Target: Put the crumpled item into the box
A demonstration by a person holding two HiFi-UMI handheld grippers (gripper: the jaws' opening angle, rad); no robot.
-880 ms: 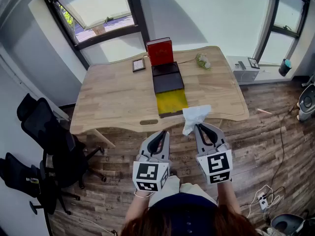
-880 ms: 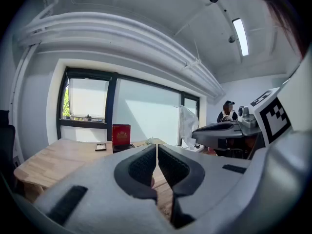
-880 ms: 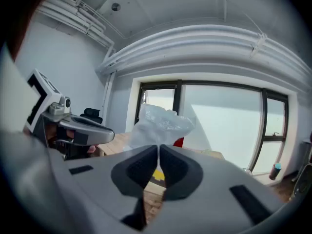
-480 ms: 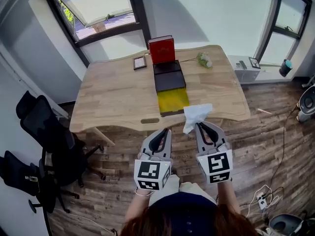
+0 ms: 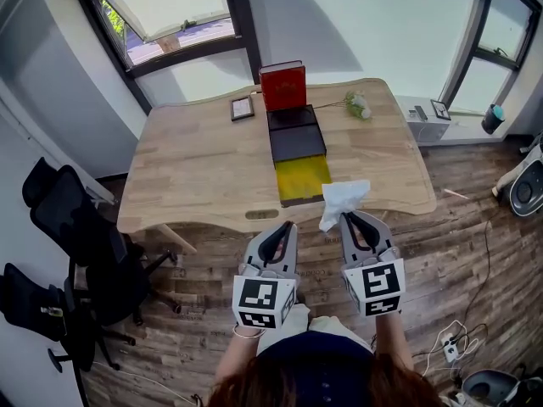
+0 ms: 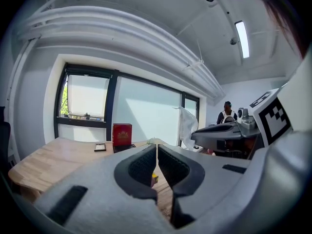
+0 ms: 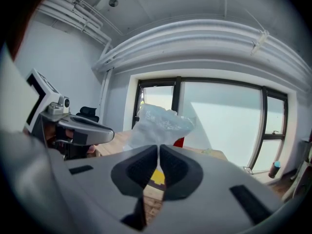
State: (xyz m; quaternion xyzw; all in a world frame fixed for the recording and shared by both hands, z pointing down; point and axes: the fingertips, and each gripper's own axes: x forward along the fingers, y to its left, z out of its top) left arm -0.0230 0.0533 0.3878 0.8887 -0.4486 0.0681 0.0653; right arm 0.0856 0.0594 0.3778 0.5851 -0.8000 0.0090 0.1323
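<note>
The right gripper point(image 7: 159, 150) is pinching the tissue point(image 5: 344, 199) low down between its fingers point(image 7: 181, 168); it is looking light, soft, tearable. The left gripper point(image 6: 156, 152) is showing closed, empty fingers. The box point(image 5: 301, 175) is lying ahead on the worktop point(image 5: 195, 168).

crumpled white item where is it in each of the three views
Head view: crumpled white item below centre, at the right gripper's tip.
Left gripper view: right of centre.
Right gripper view: centre, pinched above the fingers.
Shared landmark: the red box.
</note>
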